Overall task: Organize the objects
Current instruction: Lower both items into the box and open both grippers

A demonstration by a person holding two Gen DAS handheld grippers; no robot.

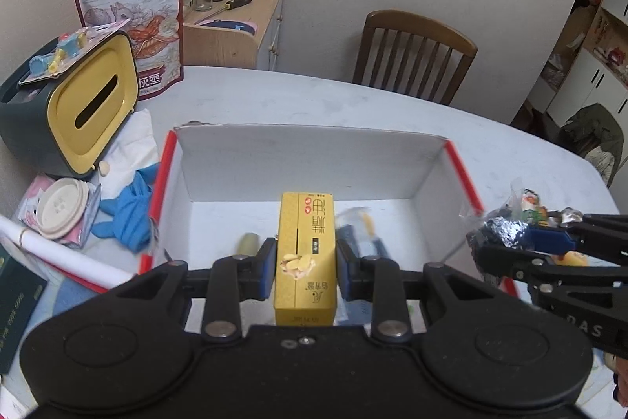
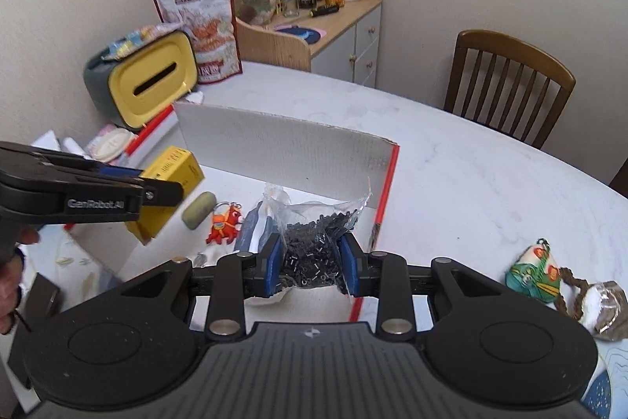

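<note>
Left wrist view
- Left gripper (image 1: pixel 305 262): its blue pads are clamping the yellow carton (image 1: pixel 305 254) on both sides, holding it above the open white box (image 1: pixel 310 160).
- Carton writing: Chinese characters are running along its top face, beside a picture of pale slices; I cannot read the brand.
- Box edges: red corner strips are standing at the left and right walls; the far wall is rising straight behind the carton.
- Room: the white table (image 1: pixel 392 112) is lying bare beyond the far wall, up to the wooden chair (image 1: pixel 412 53).
- Left side: the yellow-fronted tissue holder (image 1: pixel 90 105) and blue glove (image 1: pixel 125 211) are crowding the box's left wall.
- Snack pouch (image 1: pixel 133 10): it is carrying a Chinese brand line at its top.
- Right gripper (image 1: pixel 522 238): it is reaching in from the right, with foil and clear plastic at its tips.

Right wrist view
- Right gripper (image 2: pixel 310 262): its pads are squeezing a clear bag of small black pieces (image 2: pixel 314 242) over the box's right part.
- Box floor: a red keychain figure (image 2: pixel 223 222) and a greenish oval lump (image 2: pixel 198 211) are lying apart from each other.
- Left gripper (image 2: pixel 157 191): its arm is showing "GenRobot.AI" in white; it is gripping the carton over the box.
- Outside right: a green printed pouch (image 2: pixel 533 275) is sitting on open table, well clear of the box wall.
</note>
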